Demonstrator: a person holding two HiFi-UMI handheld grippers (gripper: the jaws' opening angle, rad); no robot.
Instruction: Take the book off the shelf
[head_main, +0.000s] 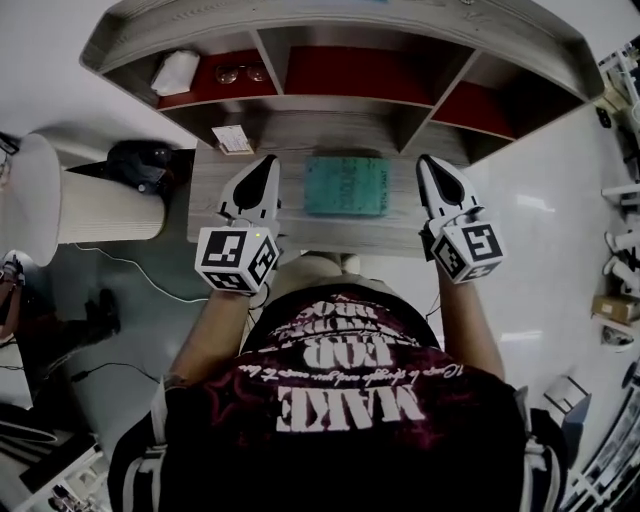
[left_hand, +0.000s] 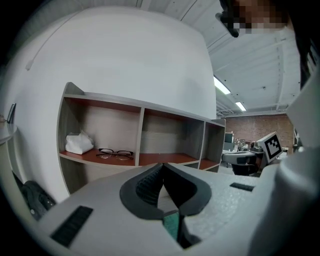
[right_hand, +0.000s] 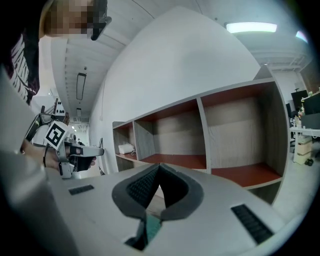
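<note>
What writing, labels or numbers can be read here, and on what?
"MAKE": white letters, upside down, on the person's dark shirt; its other lines are too warped to read.
Teal book, cover: print too faint to read.
Small card on the desk: too small to read.
Marker cubes: square patterns, no letters.

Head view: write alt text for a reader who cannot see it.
A teal book lies flat on a grey desk in front of a three-compartment shelf, between the person's left tool and right tool, both shut and empty. Glasses and a white cloth sit in the shelf's left compartment.
</note>
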